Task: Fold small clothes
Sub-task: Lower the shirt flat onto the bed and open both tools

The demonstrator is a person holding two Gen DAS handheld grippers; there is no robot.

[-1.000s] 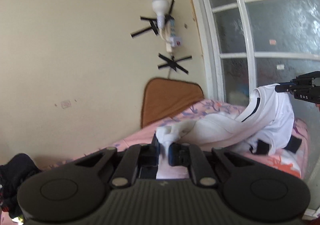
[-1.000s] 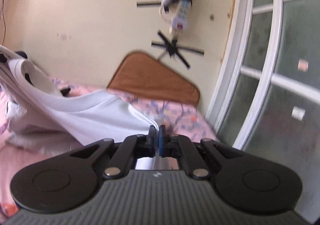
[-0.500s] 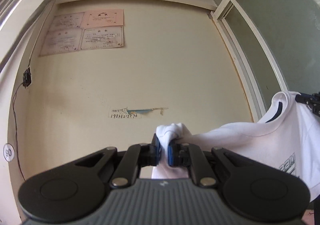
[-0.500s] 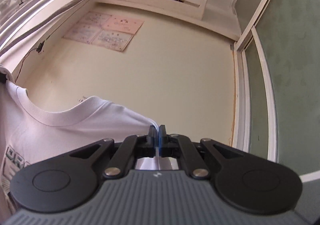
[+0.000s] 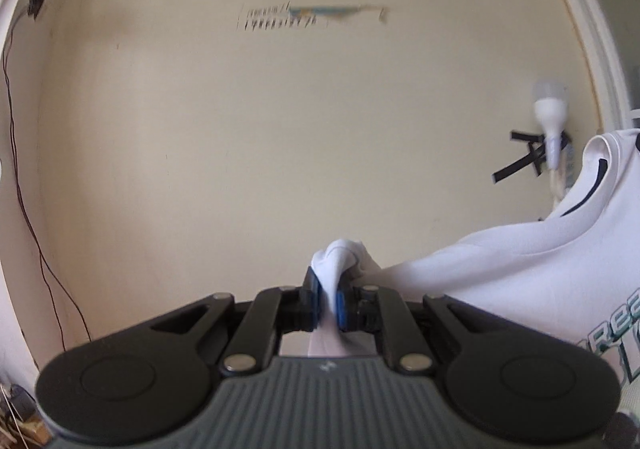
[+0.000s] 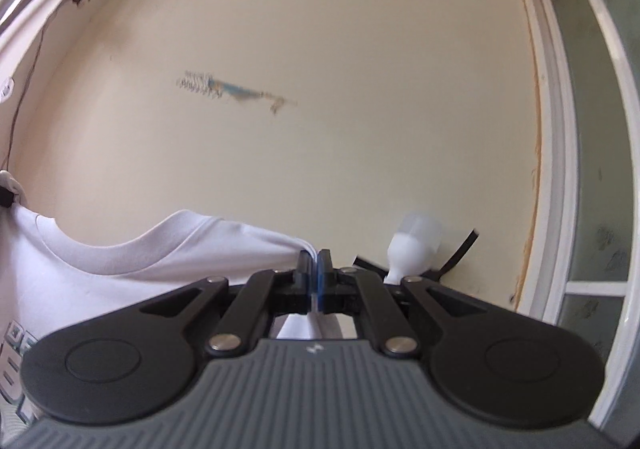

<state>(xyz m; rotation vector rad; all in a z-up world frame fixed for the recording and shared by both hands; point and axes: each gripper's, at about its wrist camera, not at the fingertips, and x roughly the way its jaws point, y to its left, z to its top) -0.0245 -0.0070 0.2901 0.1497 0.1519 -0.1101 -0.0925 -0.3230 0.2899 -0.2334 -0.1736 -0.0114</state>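
A white T-shirt (image 5: 532, 277) with a dark-trimmed collar and grey printed letters hangs in the air, stretched between both grippers. My left gripper (image 5: 329, 299) is shut on a bunched shoulder edge of it. My right gripper (image 6: 315, 281) is shut on the other shoulder edge; the T-shirt (image 6: 100, 281) spreads to its left, collar curving upward. Both views point at the cream wall; the bed is hidden.
A white bulb (image 5: 550, 109) is taped to the wall with black tape, also in the right wrist view (image 6: 414, 245). A white-framed glass door (image 6: 592, 169) stands at right. A thin cable (image 5: 24, 185) runs down the wall at left.
A second ago the shirt was being pulled up off the pink bed. Both grippers then rose high with it; now both have tilted back down somewhat, the bulb back in view.
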